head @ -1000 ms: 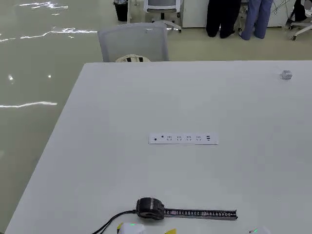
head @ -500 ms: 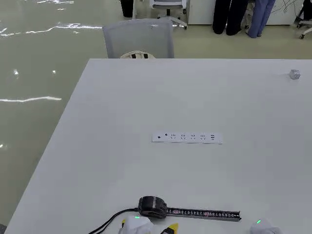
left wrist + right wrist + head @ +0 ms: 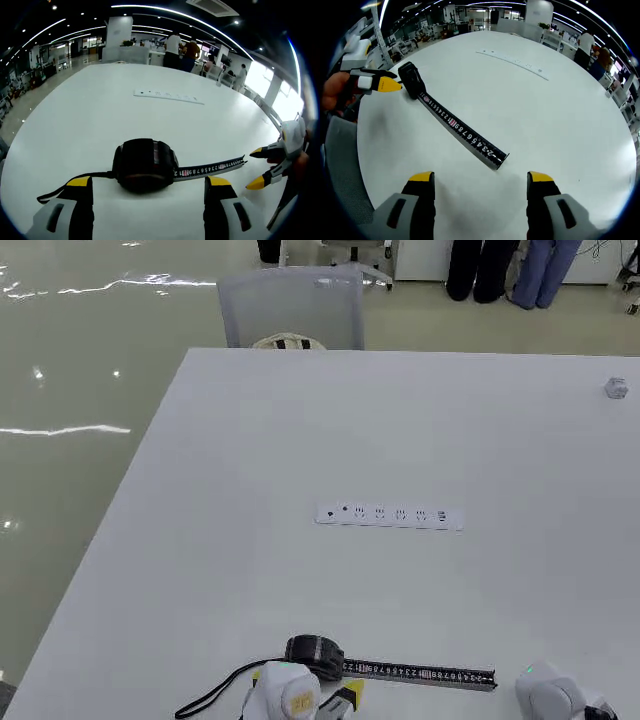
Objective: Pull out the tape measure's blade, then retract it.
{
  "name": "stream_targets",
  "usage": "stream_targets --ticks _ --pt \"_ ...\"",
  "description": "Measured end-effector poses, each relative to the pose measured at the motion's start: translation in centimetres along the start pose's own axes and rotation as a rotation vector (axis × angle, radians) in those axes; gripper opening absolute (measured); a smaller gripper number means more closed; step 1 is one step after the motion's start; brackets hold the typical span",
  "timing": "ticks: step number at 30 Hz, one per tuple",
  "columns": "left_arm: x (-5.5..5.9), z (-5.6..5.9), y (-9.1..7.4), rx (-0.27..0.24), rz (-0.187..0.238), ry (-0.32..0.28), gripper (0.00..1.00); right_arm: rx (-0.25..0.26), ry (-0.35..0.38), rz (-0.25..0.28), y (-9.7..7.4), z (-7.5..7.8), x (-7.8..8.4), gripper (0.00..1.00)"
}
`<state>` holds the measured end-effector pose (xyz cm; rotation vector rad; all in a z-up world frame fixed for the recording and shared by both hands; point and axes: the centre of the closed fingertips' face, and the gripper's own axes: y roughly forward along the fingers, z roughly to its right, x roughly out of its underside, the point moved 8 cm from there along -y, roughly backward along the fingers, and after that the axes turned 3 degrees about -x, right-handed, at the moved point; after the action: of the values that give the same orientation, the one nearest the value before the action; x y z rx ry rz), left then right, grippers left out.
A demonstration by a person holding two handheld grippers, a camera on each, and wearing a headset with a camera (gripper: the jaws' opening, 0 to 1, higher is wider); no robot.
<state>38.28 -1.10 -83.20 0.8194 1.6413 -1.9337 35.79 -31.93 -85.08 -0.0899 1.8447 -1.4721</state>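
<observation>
Flat on the tabletop [image 3: 300,440], near its front edge: tape measure [image 3: 145,164], blade [image 3: 462,131] extended. Just behind it, jaws apart, one on each side, not clamped: left gripper [image 3: 148,181]. Facing the blade tip, jaws apart, gripping nothing: right gripper [image 3: 480,176]. Mid-tabletop: power strip [image 3: 390,515].

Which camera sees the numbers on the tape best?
The right gripper view: the blade lies close across the middle, numbers readable. The left gripper view shows it shorter, coming out of the case. The head view shows it small, numbers blurry.
</observation>
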Motion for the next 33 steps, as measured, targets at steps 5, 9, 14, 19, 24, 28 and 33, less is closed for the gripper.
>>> stream_targets --ticks 5,9,14,19,24,28,33 --pt "-0.2 0.1 0.5 -0.002 0.002 -0.015 0.88 -0.021 -0.033 -0.006 0.2 0.3 -0.3 0.74" --pt "-0.4 0.2 0.9 -0.005 0.006 -0.017 0.87 -0.033 -0.064 -0.019 0.5 0.7 -0.5 0.70" --pt "-0.5 0.2 1.4 -0.004 -0.001 -0.010 0.87 -0.043 -0.084 -0.034 0.8 1.2 -0.8 0.67" --pt "-0.5 0.2 1.9 -0.004 -0.009 -0.010 0.85 -0.053 -0.120 -0.055 1.3 1.7 -0.9 0.64" --pt "-0.5 0.2 2.2 0.000 -0.010 -0.020 0.85 -0.054 -0.128 -0.061 1.3 1.7 -1.1 0.61" --pt "-0.5 0.0 2.8 -0.010 -0.018 -0.013 0.84 -0.081 -0.167 -0.089 2.0 2.1 -1.1 0.60" --pt "-0.7 -0.1 2.9 -0.020 -0.020 -0.017 0.83 -0.092 -0.200 -0.109 2.3 2.5 -1.2 0.57"
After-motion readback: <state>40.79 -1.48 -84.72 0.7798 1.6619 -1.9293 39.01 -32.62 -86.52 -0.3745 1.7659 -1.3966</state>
